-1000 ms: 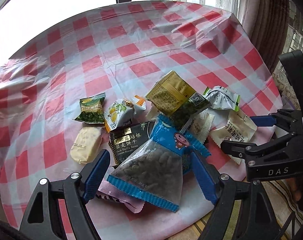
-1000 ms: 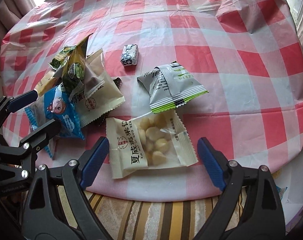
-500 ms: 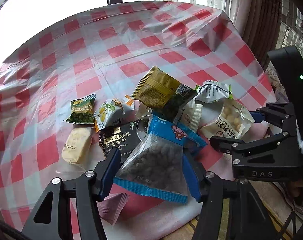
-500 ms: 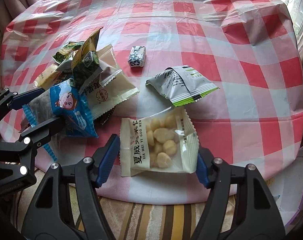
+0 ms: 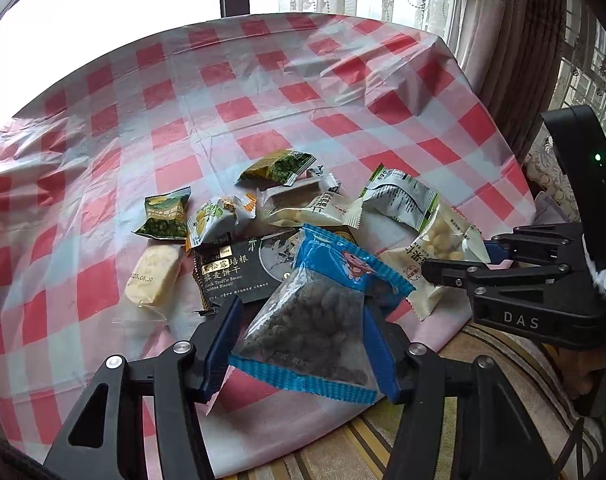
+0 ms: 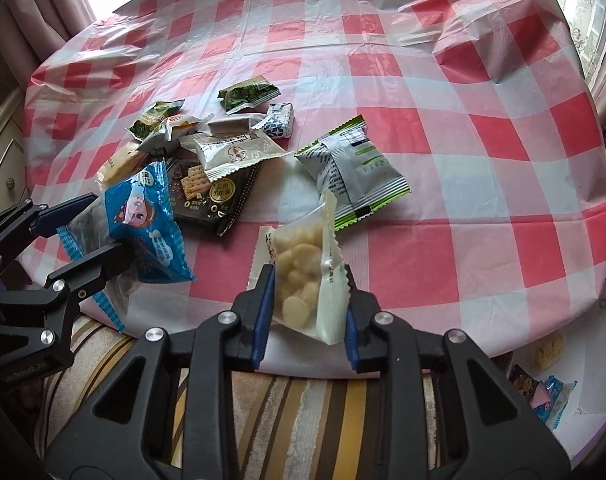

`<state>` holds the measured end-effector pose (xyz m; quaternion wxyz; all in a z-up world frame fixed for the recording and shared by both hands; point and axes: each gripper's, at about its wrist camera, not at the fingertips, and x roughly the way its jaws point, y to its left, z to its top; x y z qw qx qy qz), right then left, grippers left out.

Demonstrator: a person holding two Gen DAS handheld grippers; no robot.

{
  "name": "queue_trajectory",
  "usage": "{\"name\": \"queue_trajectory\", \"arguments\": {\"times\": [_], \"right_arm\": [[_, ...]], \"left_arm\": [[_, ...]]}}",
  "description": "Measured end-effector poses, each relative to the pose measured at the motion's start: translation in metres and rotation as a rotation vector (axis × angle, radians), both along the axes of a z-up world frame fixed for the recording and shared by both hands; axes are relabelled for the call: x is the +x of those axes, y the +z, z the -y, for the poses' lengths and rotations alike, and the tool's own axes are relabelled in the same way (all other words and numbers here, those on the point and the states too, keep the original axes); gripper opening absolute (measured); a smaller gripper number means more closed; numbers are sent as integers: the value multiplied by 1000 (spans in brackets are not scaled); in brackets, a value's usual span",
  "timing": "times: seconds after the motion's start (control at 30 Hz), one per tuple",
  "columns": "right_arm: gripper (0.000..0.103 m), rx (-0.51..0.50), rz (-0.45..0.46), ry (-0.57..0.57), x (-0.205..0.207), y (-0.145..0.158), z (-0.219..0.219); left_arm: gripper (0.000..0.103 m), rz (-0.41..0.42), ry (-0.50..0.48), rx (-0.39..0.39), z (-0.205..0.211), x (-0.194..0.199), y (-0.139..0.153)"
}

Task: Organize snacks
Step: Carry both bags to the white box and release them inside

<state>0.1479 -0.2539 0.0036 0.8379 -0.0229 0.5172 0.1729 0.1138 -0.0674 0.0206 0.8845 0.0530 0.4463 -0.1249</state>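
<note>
My left gripper (image 5: 303, 320) is shut on a clear packet of dark seeds with a blue printed top (image 5: 315, 316), held tilted just above the near table edge. In the right wrist view the left gripper (image 6: 107, 226) sits at the left with the blue packet (image 6: 143, 224) in it. The jaws of my right gripper (image 6: 308, 284) are closing, and its pads press on a white packet of pale nuts (image 6: 303, 264), folded upright between them. From the left wrist view, the right gripper (image 5: 459, 258) and the nut packet (image 5: 443, 240) appear at the right.
Loose snacks lie on the red-checked tablecloth (image 5: 263, 100): a black biscuit packet (image 5: 239, 272), a green pea packet (image 5: 165, 218), a yellow cake (image 5: 153, 278), a silver-green packet (image 6: 351, 168), a small blue-white candy (image 6: 281, 120). A striped rug (image 6: 303, 420) lies below the table edge.
Both grippers closed on their packets and raised them off the cloth. The nut packet went from flat to folded upright. The olive-green packet that leaned on the blue one now lies flat.
</note>
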Motion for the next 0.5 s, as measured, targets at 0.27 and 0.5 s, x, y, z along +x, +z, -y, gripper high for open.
{"name": "queue_trajectory", "arguments": {"times": [0.27, 0.5], "right_arm": [[23, 51, 6, 9, -14, 9, 13], [23, 91, 29, -19, -24, 20, 36]], "left_arm": [[59, 9, 0, -10, 9, -10, 8], [59, 11, -18, -5, 23, -13, 13]]}}
